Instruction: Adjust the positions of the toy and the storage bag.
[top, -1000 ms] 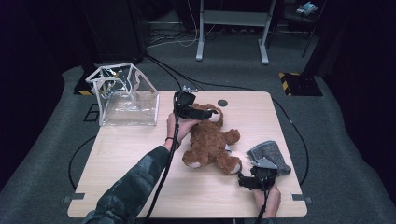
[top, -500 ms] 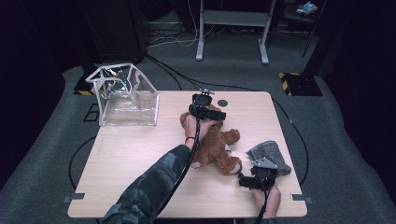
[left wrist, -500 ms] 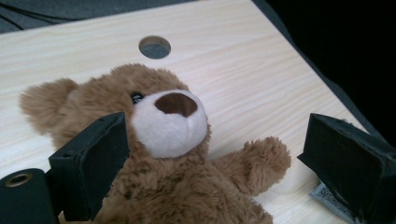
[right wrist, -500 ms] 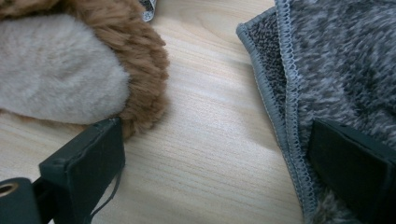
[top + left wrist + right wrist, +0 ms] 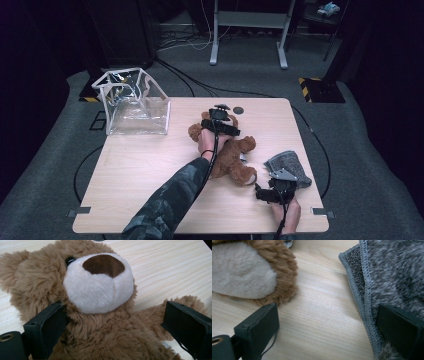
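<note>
Brown bear [image 5: 100, 315] lies mid-counter [image 5: 150, 165] between the open jaws of the left hand-held gripper [image 5: 112, 327], which must likely close next, while the right hand-held gripper [image 5: 327, 332], open, straddles a grey cloth's [image 5: 397, 277] edge.

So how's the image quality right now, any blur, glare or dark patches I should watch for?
High view: table evenly lit, surroundings very dark, picture soft; clear bin shows faint reflections. Left gripper view: teddy bear sharp, fur detail clear, no glare. Right gripper view: grey cloth and wood grain fairly crisp, a mild bright sheen on the table between the jaws.
</note>
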`<state>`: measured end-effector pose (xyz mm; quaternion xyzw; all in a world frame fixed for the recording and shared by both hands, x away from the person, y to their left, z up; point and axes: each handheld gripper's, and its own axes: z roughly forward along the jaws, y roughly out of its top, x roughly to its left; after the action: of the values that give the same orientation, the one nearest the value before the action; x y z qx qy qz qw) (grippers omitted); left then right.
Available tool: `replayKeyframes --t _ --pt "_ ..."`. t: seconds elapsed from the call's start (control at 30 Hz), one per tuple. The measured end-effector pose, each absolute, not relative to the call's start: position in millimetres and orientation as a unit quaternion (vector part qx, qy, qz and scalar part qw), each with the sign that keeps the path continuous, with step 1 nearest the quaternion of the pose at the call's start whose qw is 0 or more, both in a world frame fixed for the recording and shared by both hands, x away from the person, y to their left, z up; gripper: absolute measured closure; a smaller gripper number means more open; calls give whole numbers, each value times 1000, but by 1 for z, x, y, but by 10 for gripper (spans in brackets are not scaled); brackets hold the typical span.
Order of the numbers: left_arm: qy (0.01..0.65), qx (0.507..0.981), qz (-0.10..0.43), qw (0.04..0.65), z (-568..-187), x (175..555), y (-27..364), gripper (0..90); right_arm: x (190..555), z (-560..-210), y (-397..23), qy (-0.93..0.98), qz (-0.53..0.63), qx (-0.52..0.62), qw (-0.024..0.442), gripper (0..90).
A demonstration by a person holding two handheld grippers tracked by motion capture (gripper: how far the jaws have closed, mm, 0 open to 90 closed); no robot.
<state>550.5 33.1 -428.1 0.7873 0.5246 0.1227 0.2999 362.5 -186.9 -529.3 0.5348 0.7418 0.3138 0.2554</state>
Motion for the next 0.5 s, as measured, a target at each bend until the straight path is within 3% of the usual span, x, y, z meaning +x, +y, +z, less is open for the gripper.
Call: replayKeyframes --t 0.27,0.5 --pt "514 791 162 288 -426 552 34 47 362 -529 -187 742 313 535 256 42" --pt "522 790 165 275 -440 556 37 26 362 -529 -186 741 314 536 255 42"
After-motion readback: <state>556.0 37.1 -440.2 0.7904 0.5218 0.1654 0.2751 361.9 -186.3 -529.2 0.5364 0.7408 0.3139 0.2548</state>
